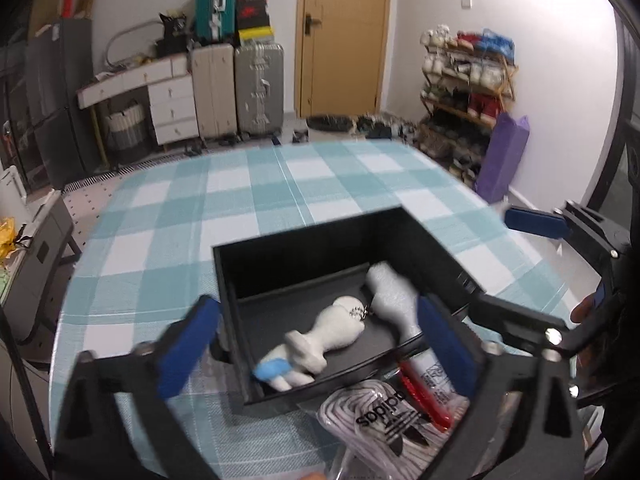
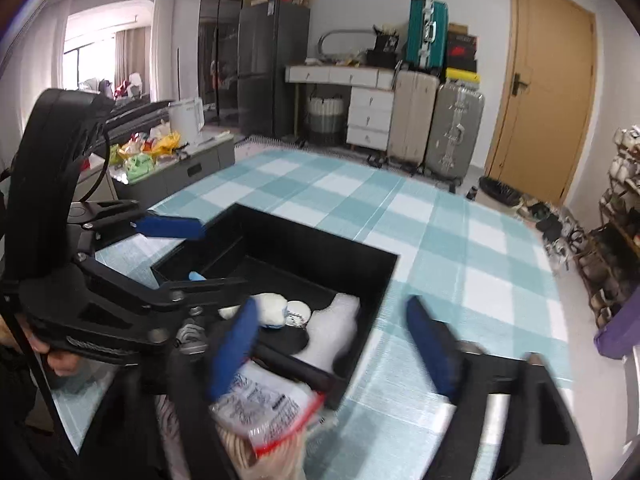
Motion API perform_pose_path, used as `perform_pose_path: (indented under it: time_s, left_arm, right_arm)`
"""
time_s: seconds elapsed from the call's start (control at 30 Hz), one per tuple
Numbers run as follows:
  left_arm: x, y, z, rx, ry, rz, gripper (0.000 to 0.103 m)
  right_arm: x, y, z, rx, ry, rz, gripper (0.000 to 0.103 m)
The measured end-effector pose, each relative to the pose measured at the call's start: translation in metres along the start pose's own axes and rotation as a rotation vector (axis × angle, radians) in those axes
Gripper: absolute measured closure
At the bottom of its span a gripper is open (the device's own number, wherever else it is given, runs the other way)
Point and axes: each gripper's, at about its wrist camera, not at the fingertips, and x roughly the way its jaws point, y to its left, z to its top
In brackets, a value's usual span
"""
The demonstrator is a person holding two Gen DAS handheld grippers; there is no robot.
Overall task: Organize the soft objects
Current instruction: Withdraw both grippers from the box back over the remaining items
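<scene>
Your left gripper (image 1: 316, 344) hangs spread wide over the matte black rectangular box (image 1: 280, 264) on the teal-and-white checked tablecloth (image 1: 240, 192); inside lies a fuzzy white plush toy with a blue tip (image 1: 320, 344). Your right gripper (image 2: 332, 344) is likewise released, above a crinkly clear plastic bag with a red seal (image 2: 264, 408) just beside the box.

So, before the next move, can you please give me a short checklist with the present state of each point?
1. Left gripper open: ok.
2. Right gripper open and holding nothing: ok.
3. White plush toy lies inside the black box: ok.
4. Box stands flat on the checked tablecloth: ok.
5. Adidas bag of white laces is still outside the box, at its near edge: not ok.
6. Room left in the box for the bag: cannot tell.
</scene>
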Motion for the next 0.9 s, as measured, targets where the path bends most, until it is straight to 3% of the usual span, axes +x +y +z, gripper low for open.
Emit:
perform_pose_path:
  time_s: [0.1,0.5,0.9]
  left_arm:
    - [-0.013,0.004,-0.003,-0.026,-0.010,-0.022,0.000]
    - [-0.044,0.005,-0.029,-0.059,-0.028,-0.001,0.000]
    - [-0.047,-0.002,-0.047,-0.060,-0.015,0.010,0.000]
  right_arm:
    - [-0.016,-0.003,-0.003,0.022,-0.003,-0.024,0.001]
    - [-0.046,0.001,-0.023,0.099,-0.024,0.001,0.001]
    - [-0.044,0.008,-0.043,0.099,-0.007,0.028,0.001]
